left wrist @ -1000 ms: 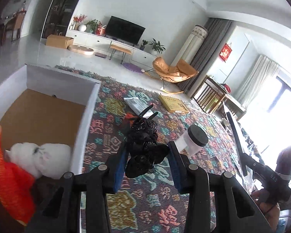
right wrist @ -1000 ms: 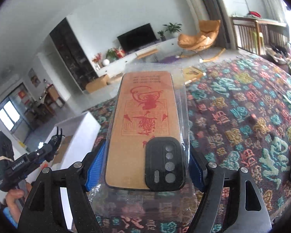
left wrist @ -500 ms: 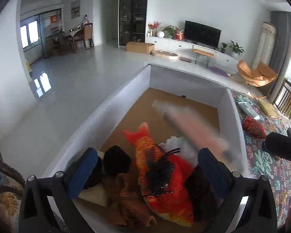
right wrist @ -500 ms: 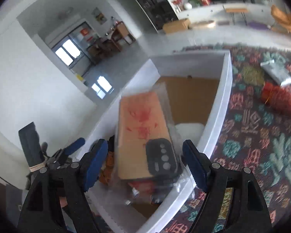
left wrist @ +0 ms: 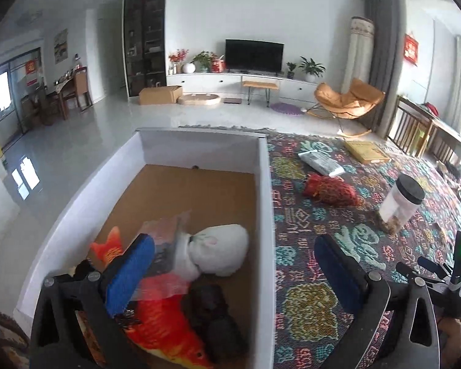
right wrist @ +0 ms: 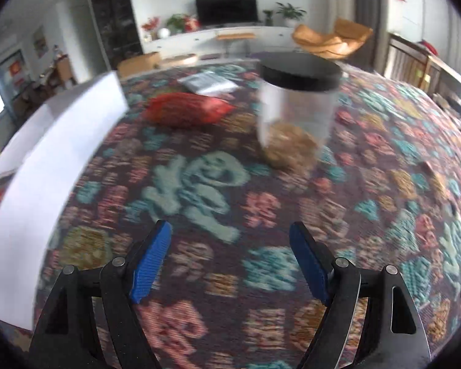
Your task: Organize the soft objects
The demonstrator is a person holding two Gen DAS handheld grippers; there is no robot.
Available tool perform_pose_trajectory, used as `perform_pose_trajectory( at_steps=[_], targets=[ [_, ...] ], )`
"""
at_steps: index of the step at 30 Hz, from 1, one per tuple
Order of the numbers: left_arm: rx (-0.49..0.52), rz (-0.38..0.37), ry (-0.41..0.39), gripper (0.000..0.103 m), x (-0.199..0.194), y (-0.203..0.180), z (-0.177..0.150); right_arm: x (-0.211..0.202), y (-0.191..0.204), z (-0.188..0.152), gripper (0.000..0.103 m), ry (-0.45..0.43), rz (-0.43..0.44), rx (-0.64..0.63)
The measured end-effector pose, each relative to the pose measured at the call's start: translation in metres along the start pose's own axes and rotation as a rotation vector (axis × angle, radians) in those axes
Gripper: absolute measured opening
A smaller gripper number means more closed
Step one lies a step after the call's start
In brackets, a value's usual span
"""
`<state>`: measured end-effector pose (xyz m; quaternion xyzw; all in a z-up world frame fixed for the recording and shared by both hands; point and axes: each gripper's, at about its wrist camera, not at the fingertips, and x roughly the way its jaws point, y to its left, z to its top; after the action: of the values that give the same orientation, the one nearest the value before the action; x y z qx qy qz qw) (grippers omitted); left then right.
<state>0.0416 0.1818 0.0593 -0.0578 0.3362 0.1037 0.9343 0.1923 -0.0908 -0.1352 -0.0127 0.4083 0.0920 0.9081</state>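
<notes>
A white box (left wrist: 262, 203) with a brown floor holds a white plush (left wrist: 221, 253), an orange-red fish plush (left wrist: 166, 332), a black soft toy (left wrist: 213, 316) and the bagged phone case (left wrist: 166, 240). My left gripper (left wrist: 233, 272) is open and empty, straddling the box's right wall. A red soft pouch (left wrist: 330, 190) lies on the patterned cloth; it also shows in the right wrist view (right wrist: 187, 109). My right gripper (right wrist: 230, 261) is open and empty, low over the cloth, to the right of the box (right wrist: 55, 160).
A clear jar with a black lid (right wrist: 296, 107) stands ahead of my right gripper; it also shows in the left wrist view (left wrist: 401, 204). A wrapped white pack (left wrist: 321, 163) and a yellow book (left wrist: 367, 151) lie farther back on the cloth.
My left gripper let go of the black toy into the box and opened. My right gripper dropped the bagged phone case into the box, opened, and swung right over the cloth toward the jar.
</notes>
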Motion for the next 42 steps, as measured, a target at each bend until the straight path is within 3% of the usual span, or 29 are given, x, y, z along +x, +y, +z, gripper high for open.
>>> perform_pose_trajectory(
  at_steps=[6,12,15,18,22,25,27,29,36,40,42],
  targets=[
    [0.079,-0.038,0.004,0.103,0.0,-0.051,0.008,-0.005,-0.067,-0.018,0.082,-0.025,-0.161,0.106],
    [0.1,-0.096,0.026,0.103,-0.002,-0.081,0.005,0.001,-0.083,-0.027,0.082,-0.029,-0.198,0.143],
    [0.07,-0.206,0.088,0.103,0.01,-0.098,-0.003,0.004,-0.085,-0.025,0.082,-0.032,-0.205,0.15],
    [0.034,-0.312,0.201,0.103,0.033,-0.117,-0.016,0.012,-0.09,-0.024,0.082,-0.003,-0.202,0.166],
    [-0.025,-0.374,0.301,0.103,0.072,-0.139,-0.024,0.015,-0.086,-0.029,0.084,-0.001,-0.213,0.15],
    [-0.142,-0.394,0.355,0.103,0.111,-0.141,-0.016,0.015,-0.085,-0.029,0.084,-0.001,-0.211,0.148],
    [-0.22,-0.383,0.388,0.103,0.14,-0.139,-0.009,0.015,-0.085,-0.03,0.085,-0.002,-0.209,0.148],
    [-0.229,-0.353,0.392,0.103,0.162,-0.142,0.0,0.015,-0.084,-0.03,0.086,-0.001,-0.205,0.146],
    [-0.016,-0.252,0.252,0.103,0.203,-0.168,0.069,0.015,-0.083,-0.03,0.087,0.001,-0.2,0.144],
    [0.015,-0.227,0.258,0.103,0.245,-0.172,0.096,0.015,-0.082,-0.03,0.087,0.001,-0.2,0.145],
    [-0.017,-0.191,0.278,0.103,0.27,-0.168,0.098,0.015,-0.082,-0.03,0.087,0.001,-0.2,0.145]
  ],
)
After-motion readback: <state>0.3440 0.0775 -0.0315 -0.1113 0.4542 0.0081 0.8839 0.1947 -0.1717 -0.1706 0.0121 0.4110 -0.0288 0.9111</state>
